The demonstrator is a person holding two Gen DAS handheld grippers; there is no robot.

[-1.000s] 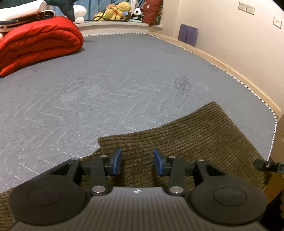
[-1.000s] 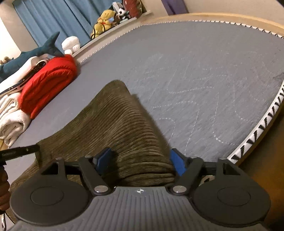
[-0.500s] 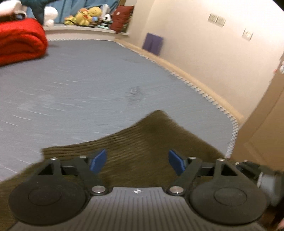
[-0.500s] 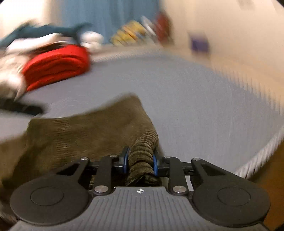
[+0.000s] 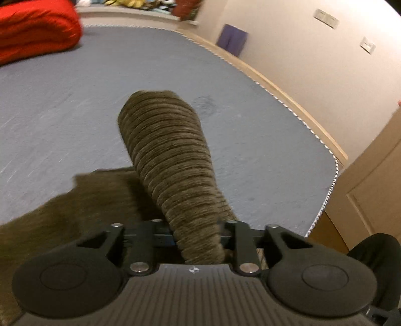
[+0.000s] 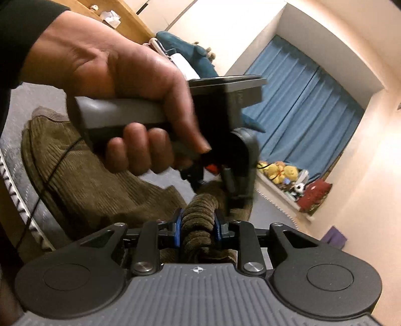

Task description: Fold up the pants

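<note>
Both tongs share one build: a grey ribbed housing with a small round mark at its middle, black round discs at either side, black link arms with silver screw heads, and blue pads. The left tongs point(image 5: 198, 240) show all but the pads. The right tongs point(image 6: 196, 227) show them. The left hand point(image 6: 120, 100) wears a black sleeve point(image 6: 15, 37); a thin black cable point(image 6: 47, 180) hangs below.

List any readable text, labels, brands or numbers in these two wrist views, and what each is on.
No readable words or numbers in either view.
Left claw body: small round crosshair emblem, no letters.
Right claw body: same emblem, no letters.
Grey block on the handheld unit seen in the right wrist view: faint embossed mark, too blurred to read.
Wall plates: no legible markings.
</note>
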